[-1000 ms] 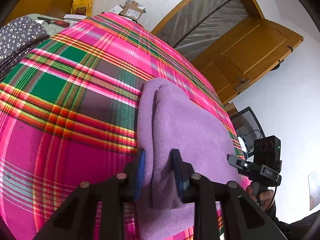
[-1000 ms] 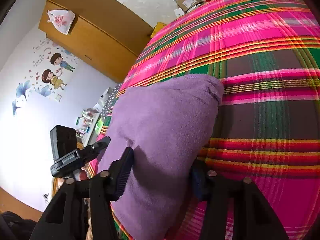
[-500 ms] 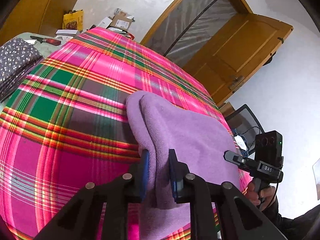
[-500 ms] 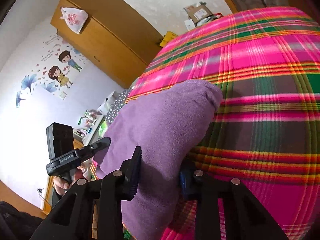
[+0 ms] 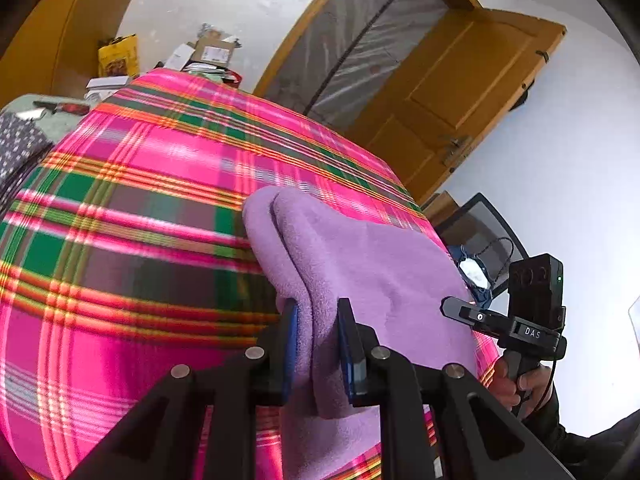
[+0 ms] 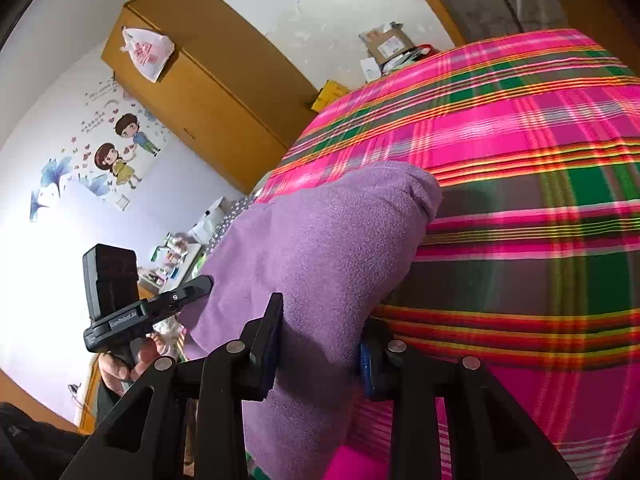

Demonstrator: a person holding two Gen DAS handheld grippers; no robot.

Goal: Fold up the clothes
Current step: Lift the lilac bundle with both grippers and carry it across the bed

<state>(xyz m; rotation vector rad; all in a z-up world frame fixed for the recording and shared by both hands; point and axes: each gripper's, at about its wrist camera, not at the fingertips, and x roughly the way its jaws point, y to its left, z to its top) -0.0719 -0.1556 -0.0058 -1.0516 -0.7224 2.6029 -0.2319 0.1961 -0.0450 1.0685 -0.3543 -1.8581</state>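
A purple fleece garment [image 5: 360, 272] lies doubled over on a pink plaid bedspread [image 5: 132, 216], its folded end pointing away from me. My left gripper [image 5: 318, 344] is shut on the garment's near left edge, with cloth pinched between the blue pads. My right gripper [image 6: 320, 344] is shut on the garment [image 6: 328, 248] at its near right edge, and the cloth bulges between the jaws. Each gripper shows in the other's view, the right one [image 5: 520, 320] and the left one [image 6: 132, 304], held by a hand.
A wooden door [image 5: 460, 92] stands open behind the bed. A wooden wardrobe [image 6: 216, 92] stands along the wall. Cardboard boxes [image 5: 212, 52] sit on the floor beyond the bed. A dotted dark cloth [image 5: 20, 148] lies at the left edge.
Both grippers closed on the garment's near edge and lifted, so the purple cloth rose off the bedspread and the view tilted up toward the far wall.
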